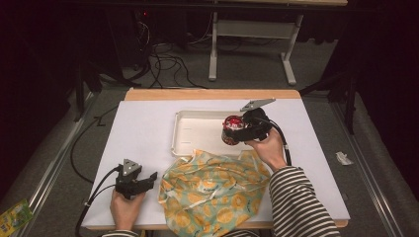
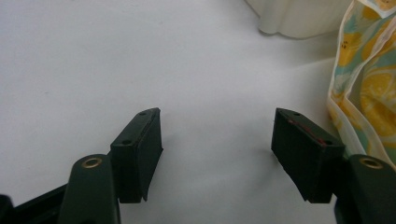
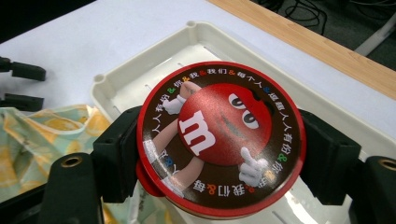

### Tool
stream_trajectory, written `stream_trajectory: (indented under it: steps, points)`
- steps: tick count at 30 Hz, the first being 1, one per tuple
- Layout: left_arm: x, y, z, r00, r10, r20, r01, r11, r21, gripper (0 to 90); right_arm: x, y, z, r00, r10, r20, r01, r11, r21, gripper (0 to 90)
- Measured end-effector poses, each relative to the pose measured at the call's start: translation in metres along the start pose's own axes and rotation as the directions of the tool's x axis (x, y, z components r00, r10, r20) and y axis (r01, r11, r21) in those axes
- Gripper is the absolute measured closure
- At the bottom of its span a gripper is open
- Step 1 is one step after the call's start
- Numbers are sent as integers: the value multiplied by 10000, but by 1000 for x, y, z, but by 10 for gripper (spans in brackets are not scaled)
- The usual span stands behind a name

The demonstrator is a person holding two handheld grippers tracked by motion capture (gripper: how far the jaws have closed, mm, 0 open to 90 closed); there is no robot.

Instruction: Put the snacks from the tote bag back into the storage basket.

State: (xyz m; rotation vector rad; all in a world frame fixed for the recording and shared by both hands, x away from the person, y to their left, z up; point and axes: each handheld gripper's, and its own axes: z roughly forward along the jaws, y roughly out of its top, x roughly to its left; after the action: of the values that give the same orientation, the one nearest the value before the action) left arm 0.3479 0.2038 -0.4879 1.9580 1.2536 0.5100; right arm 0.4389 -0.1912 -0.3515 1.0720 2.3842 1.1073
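On the white table (image 1: 143, 133), my right gripper (image 3: 219, 154) clamps the round red candy tin (image 3: 219, 140) directly above the shallow white plastic tray (image 3: 154, 70). My left gripper (image 2: 215, 144) rests released, farther off.

Left tool (image 1: 148, 178) sits low, jaws spread wide, nothing between them; right tool (image 1: 236, 129) reaches forward, jaws clamped tight.

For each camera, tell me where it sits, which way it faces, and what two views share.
High view: above the person's side, looking forward and down on the table; forearms, hands, both grippers show.
Left gripper view: rides the left gripper, facing bare table between open jaws.
Right gripper view: rides the right gripper, facing the candy tin over the tray.
Shared: the lemon-print bag.
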Motion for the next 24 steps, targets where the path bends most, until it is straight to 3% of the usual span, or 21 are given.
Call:
stream_trajectory:
  steps: [12,24]
  points:
    - [0,0,0,10000,13,-14,-13,10000,16,339,-10,0,23,9997,96,217,-101,9996,268,260]
    - [0,0,0,10000,12,-10,-12,10000,15,339,-19,-2,35,9984,386,422,-404,9983,430,260]
